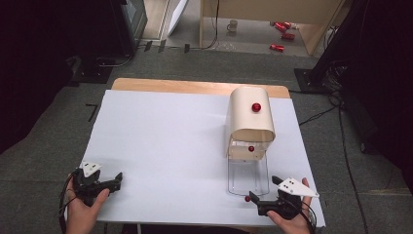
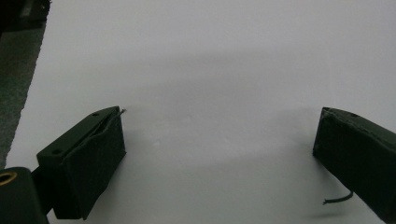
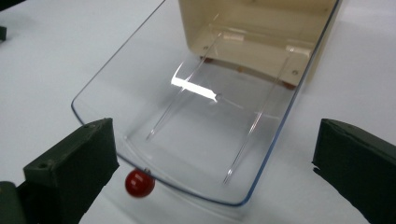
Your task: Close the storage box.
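A cream, round-topped box (image 1: 251, 114) stands at the table's right, with a red knob (image 1: 256, 107) on its top. A clear plastic drawer (image 1: 248, 175) is pulled out of its front toward me and lies flat on the white cover. The drawer's red knob (image 1: 247, 198) sits at its near edge. A second small red ball (image 1: 251, 148) shows at the box's mouth. My right gripper (image 1: 264, 189) is open just short of the drawer (image 3: 201, 121); the knob (image 3: 139, 182) lies by its left jaw. My left gripper (image 1: 113, 185) rests open at the near left, nothing between its jaws (image 2: 219, 135).
The white cover (image 1: 165, 146) spreads over a wooden table (image 1: 195, 87) whose far edge shows. On the floor beyond lie red cans (image 1: 282, 27) and a mug (image 1: 233, 25). Cables (image 1: 316, 116) run along the right side.
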A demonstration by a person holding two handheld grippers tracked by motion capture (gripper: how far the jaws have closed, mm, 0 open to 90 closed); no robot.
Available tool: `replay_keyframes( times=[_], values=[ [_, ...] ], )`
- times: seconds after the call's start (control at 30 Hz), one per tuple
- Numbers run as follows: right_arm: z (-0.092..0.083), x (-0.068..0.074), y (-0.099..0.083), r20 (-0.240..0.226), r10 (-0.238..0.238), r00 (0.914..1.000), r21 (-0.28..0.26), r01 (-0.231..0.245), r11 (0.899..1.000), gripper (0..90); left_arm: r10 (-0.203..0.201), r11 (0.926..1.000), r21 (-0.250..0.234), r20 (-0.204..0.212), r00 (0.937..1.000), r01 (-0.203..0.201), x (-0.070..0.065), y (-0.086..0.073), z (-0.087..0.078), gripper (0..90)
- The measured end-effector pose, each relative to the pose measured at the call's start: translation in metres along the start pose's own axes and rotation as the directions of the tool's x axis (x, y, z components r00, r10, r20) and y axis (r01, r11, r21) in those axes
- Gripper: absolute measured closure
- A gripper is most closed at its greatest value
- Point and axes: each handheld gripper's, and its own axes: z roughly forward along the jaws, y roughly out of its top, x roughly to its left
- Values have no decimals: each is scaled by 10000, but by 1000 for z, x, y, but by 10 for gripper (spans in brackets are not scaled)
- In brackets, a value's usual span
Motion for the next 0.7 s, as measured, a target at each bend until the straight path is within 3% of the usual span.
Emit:
replay_keyframes(
  times=[0.17, 0.27, 0.47, 0.7],
  values=[
    [3, 5, -10, 400, -348, 9986, 395, 332, 9987, 0, 0, 10000, 0, -1, 10000, 0, 0, 0, 0, 22],
    [5, 5, -13, 304, -370, 9989, 375, 358, 9987, 0, 2, 10000, -1, 0, 10000, -2, 0, 0, 0, 23],
    [14, 8, -17, 329, -548, 9980, 842, 518, 9951, 0, -2, 10000, -5, 3, 10000, 2, 0, 0, 0, 22],
    [23, 12, -21, 683, -829, 9942, 1246, 740, 9894, 0, 0, 10000, -5, 1, 10000, 0, 0, 0, 0, 23]
  ],
)
